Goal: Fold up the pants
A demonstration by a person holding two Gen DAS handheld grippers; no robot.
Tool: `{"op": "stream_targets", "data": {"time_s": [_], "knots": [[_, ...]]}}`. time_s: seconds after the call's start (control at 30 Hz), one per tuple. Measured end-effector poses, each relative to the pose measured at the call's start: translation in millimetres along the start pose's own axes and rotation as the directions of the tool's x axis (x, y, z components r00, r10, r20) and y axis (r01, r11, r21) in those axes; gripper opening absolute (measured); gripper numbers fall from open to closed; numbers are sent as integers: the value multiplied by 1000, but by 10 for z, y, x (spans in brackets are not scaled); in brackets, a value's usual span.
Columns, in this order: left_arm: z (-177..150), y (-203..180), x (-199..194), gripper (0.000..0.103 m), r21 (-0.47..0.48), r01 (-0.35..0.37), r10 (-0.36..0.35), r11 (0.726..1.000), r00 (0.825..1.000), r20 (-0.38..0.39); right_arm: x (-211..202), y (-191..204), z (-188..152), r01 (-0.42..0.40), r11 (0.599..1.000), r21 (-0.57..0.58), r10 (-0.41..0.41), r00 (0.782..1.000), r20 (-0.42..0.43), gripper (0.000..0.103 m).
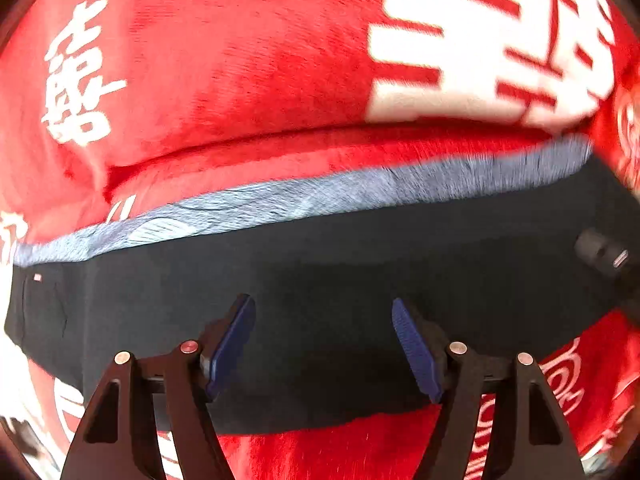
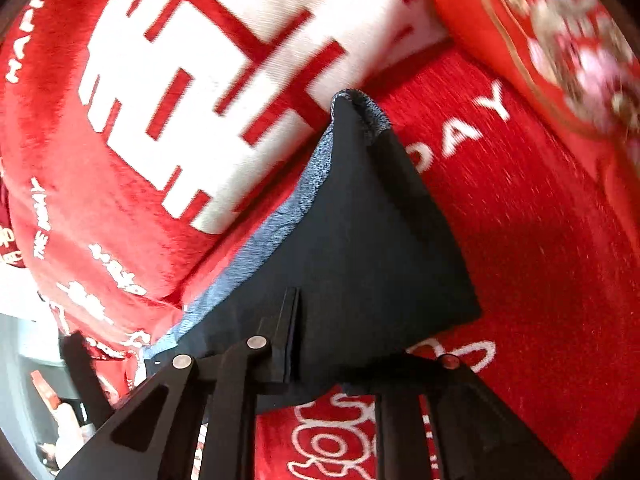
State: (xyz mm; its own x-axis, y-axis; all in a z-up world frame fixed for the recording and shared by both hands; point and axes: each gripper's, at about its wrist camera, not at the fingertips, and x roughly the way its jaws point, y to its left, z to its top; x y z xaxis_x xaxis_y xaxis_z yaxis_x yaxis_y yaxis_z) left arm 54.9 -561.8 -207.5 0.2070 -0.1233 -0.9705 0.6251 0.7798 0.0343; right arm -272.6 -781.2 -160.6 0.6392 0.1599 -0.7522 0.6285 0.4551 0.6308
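My right fingers (image 2: 320, 340) are clenched on a fold of the dark navy cotton pants (image 2: 360, 248), the cloth rising from the grip in a taut tent to a gathered corner where the pale blue-grey inner lining (image 2: 316, 168) shows. My left fingers (image 1: 324, 344) stand released, blue ribbed pads apart, pointing steeply down over the middle of the same pants (image 1: 320, 272) with nothing between them; whether the tips touch the cloth I cannot tell.

The pants lie on a red plush blanket with large white characters (image 1: 240, 60), which covers everything beneath them, so what carries it cannot be seen. In the left wrist view the garment is a long dark band running side to side across the frame, its long axis square to the way my left fingers point, its lining (image 1: 280, 200) edging the far side and a small light tag (image 1: 37, 278) near its left end. My right hand already has the cloth; the left is directly above it and free.

A red embroidered cushion (image 2: 560, 40) sits beyond the lifted corner, near the blanket's far right. The coming move, as I judge it, turns on carrying the lifted end along that long axis over the flat part, with the left fingers pinning or gripping the band.
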Motion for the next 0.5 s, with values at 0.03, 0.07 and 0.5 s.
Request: {"op": "stream_targets", "data": {"time_s": [0.03, 0.07, 0.5], "knots": [[-42, -59, 129, 73, 14, 8, -8, 1000, 999, -35, -22, 63, 2, -15, 1000, -7, 15, 1000, 1, 16], [-95, -104, 195, 73, 14, -8, 9, 1000, 1000, -15, -28, 134, -5, -24, 1000, -19, 24, 1000, -4, 15], [-179, 525, -154, 70, -95, 26, -22, 995, 998, 52, 68, 1795, -416, 157, 863, -480, -152, 987, 51, 14]]}}
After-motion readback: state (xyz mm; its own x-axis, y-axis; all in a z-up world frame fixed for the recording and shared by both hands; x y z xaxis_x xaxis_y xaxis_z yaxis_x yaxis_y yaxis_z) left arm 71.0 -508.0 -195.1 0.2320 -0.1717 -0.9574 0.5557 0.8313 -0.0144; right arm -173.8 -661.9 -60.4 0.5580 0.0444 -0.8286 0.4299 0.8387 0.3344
